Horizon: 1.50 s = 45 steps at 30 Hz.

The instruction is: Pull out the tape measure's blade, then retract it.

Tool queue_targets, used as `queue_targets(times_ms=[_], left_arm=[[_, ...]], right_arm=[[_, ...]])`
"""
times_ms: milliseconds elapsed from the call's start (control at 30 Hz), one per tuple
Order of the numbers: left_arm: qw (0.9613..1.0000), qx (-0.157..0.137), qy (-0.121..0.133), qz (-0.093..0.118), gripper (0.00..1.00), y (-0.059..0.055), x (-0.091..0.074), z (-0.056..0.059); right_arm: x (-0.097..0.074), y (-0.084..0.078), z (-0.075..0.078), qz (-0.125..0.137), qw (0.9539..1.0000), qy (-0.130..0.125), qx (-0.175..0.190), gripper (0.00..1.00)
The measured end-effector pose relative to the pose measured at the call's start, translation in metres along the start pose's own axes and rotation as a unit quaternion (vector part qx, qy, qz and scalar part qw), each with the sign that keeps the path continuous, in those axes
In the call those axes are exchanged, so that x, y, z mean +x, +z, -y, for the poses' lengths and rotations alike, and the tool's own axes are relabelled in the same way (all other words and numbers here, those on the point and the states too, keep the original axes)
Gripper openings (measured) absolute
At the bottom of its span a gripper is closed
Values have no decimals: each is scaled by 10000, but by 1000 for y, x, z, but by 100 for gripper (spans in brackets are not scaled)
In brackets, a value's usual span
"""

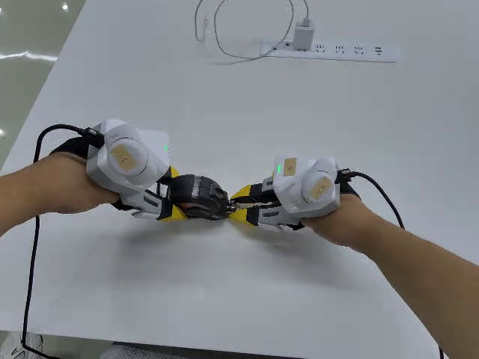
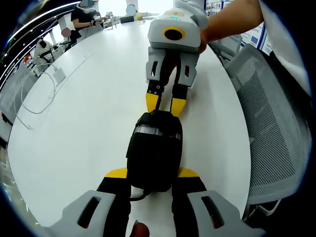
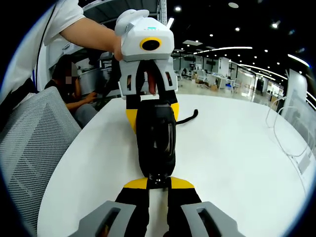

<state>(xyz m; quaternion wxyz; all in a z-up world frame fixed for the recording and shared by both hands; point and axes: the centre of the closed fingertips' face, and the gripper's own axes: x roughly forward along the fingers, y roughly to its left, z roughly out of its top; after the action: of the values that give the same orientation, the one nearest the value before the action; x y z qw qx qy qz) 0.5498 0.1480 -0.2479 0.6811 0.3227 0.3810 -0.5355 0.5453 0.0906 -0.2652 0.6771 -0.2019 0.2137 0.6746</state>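
Note:
A black tape measure (image 1: 198,196) lies low over the white table (image 1: 224,112) between my two grippers. My left gripper (image 1: 175,194) comes in from the left and is shut on the case, with its yellow tips on either side. In the left gripper view the case (image 2: 154,150) sits between the jaws of the left gripper (image 2: 153,173). My right gripper (image 1: 239,204) faces it from the right, shut on the blade's end hook (image 3: 158,179) right at the case mouth. The right gripper (image 3: 158,184) shows little or no blade drawn out.
A white power strip (image 1: 329,51) with a plugged charger (image 1: 304,34) and looped cable (image 1: 224,30) lies at the table's far side. A grey mesh chair (image 2: 276,108) stands beside the table. Black cables trail from both grippers. The table's near edge runs just below my hands.

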Motion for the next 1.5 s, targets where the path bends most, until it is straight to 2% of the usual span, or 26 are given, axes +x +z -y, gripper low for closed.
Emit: queue_targets(times_ms=[1500], left_arm=[[10000, 19, 9, -62, 26, 0, 0, -1]], right_arm=[[-37, -23, 3, -315, 9994, -102, -93, 9]])
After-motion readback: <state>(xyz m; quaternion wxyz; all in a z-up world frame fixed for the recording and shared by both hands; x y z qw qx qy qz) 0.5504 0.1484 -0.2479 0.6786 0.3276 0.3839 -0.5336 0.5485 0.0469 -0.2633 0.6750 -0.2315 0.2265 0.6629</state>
